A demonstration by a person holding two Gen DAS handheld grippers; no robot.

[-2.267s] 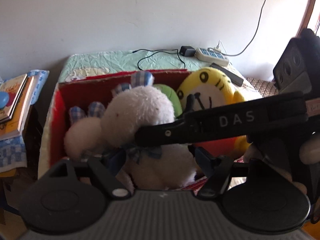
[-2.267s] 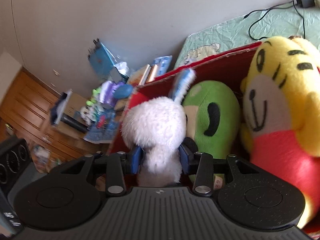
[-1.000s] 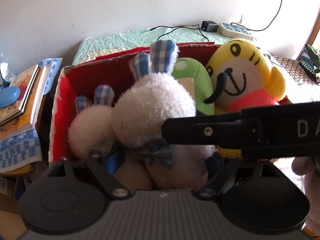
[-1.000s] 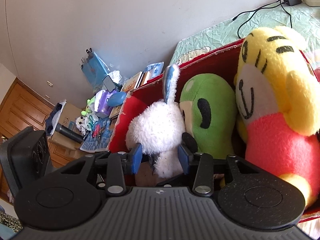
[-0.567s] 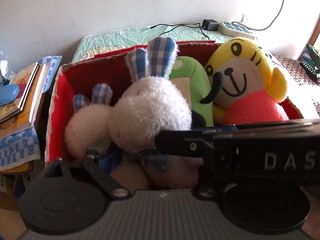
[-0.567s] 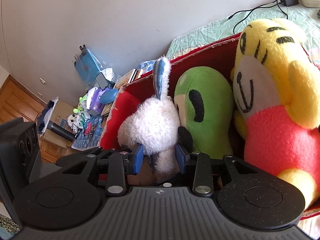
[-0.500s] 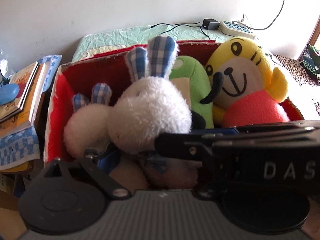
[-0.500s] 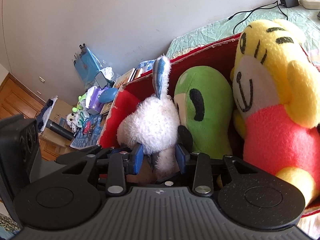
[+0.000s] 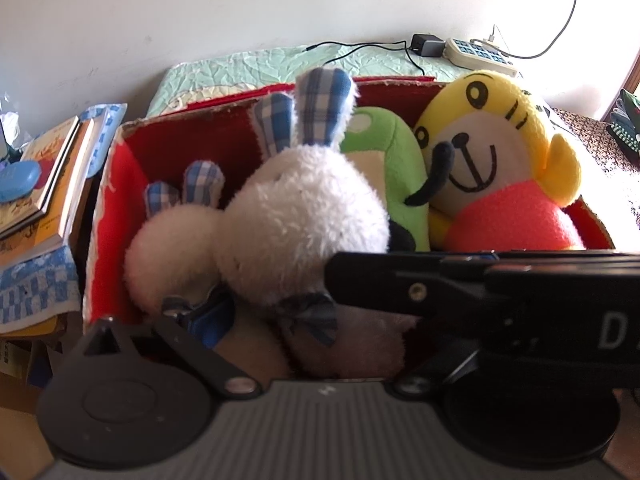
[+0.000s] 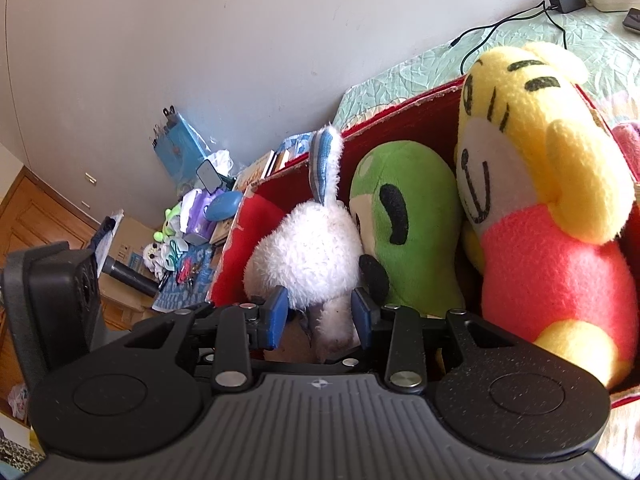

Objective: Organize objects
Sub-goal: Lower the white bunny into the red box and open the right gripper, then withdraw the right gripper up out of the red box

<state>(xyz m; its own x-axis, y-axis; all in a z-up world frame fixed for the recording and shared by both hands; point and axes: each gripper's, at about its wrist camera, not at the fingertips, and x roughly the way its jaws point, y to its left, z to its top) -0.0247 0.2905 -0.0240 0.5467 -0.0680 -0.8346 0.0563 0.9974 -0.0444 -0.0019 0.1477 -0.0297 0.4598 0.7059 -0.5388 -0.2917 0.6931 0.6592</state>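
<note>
The red cardboard box [image 9: 120, 184] holds four soft toys packed side by side: a small white plush rabbit [image 9: 172, 248] at the left wall, a larger white plush rabbit with checked blue ears [image 9: 304, 224], a green plush frog [image 9: 384, 176], and a yellow plush tiger in a red top [image 9: 492, 176] at the right.

The right gripper [image 10: 318, 316] straddles the larger rabbit at its neck; the blue pads [image 10: 276, 314] stand a little apart, close to or just touching the fur, not visibly squeezing it. The left gripper [image 9: 312, 320] sits low at the box front, beside the same rabbit's bow. One blue pad shows; the other finger is hidden behind the right tool, so its spacing cannot be determined.

Assessment: the rabbit is light, soft and compressible, and not fragile. Fluffy pile gives poor purchase, so a grip on the head would likely slip. The narrow neck above the bow offers the firmest hold. The ears are a weaker option.
</note>
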